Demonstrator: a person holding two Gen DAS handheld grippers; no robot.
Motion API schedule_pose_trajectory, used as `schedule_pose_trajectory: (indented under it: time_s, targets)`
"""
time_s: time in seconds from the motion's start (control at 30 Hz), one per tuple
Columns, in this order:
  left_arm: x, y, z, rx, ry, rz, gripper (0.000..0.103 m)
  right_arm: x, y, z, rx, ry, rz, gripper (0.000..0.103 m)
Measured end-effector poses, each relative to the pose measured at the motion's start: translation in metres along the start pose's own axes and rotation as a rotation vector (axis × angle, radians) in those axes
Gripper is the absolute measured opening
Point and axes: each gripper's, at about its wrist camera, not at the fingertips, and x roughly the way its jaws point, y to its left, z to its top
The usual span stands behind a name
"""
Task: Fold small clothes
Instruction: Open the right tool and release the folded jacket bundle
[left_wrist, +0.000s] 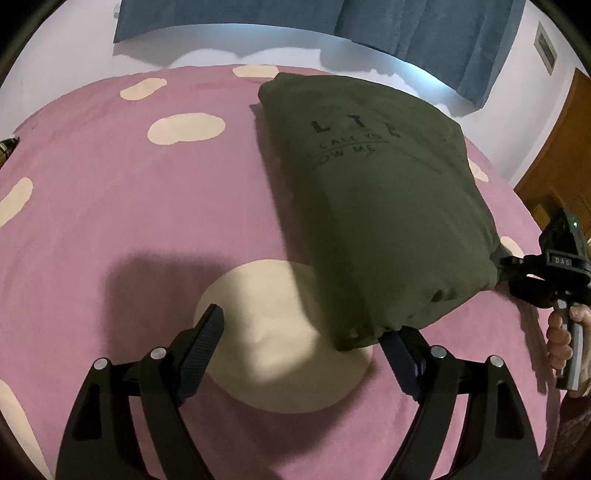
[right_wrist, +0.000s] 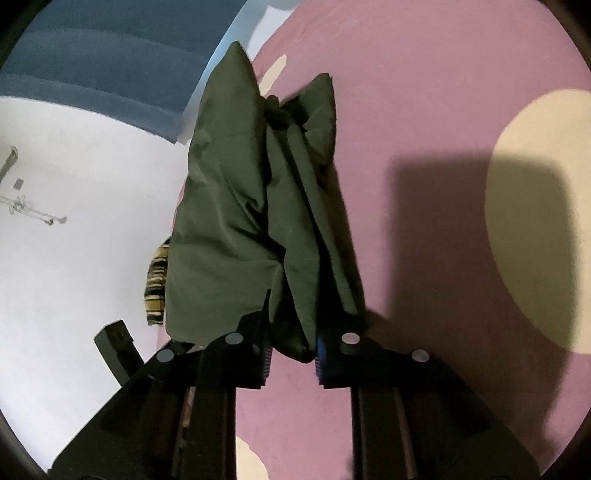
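Note:
An olive green shirt (left_wrist: 369, 192) with black lettering hangs lifted above a pink bedsheet (left_wrist: 129, 192); its far end rests on the bed. At the right edge of the left wrist view, my right gripper (left_wrist: 513, 273) is shut on the shirt's near right corner, with a person's hand (left_wrist: 557, 332) on its handle. In the right wrist view the shirt (right_wrist: 229, 221) is bunched between the pads of the right gripper (right_wrist: 291, 350). My left gripper (left_wrist: 301, 328) stands open over a cream spot, and the shirt's near left corner drapes onto its right fingertip.
The pink sheet (right_wrist: 424, 110) has large cream spots (left_wrist: 280, 332). Blue curtains (left_wrist: 424, 33) hang on the white wall behind the bed. A wooden door (left_wrist: 561, 155) is at the right. A yellow-and-black striped cloth (right_wrist: 157, 291) lies at the bed's edge.

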Motion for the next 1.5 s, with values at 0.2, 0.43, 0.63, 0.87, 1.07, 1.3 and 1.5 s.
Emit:
schedule_pose_trajectory:
  time_s: [0.2, 0.43, 0.63, 0.87, 1.07, 1.3, 1.5]
  targets:
    - [0.0, 0.0, 0.0, -0.004, -0.001, 0.0, 0.083, -0.009, -0.001, -0.003, 0.001, -0.007, 0.004, 0.016]
    - [0.003, 0.001, 0.0, -0.007, 0.008, 0.012, 0.083, -0.009, 0.001, -0.003, 0.007, -0.012, 0.011, 0.018]
    - [0.004, 0.0, 0.0, 0.005, 0.017, 0.022, 0.083, -0.013, 0.0, -0.003, 0.011, -0.013, 0.026, 0.023]
    - [0.0, -0.002, -0.003, 0.023, 0.02, 0.016, 0.082, -0.023, 0.016, -0.006, -0.025, -0.03, -0.028, 0.036]
    - [-0.023, -0.003, -0.01, 0.057, 0.004, -0.052, 0.082, -0.034, 0.034, -0.001, -0.069, -0.076, -0.079, 0.046]
    - [-0.064, -0.008, 0.008, 0.101, -0.11, -0.12, 0.083, -0.039, 0.054, 0.036, -0.113, -0.133, -0.066, 0.055]
    - [-0.03, -0.001, 0.071, 0.055, -0.11, -0.127, 0.082, -0.022, 0.067, 0.109, -0.127, -0.203, -0.02, 0.061]
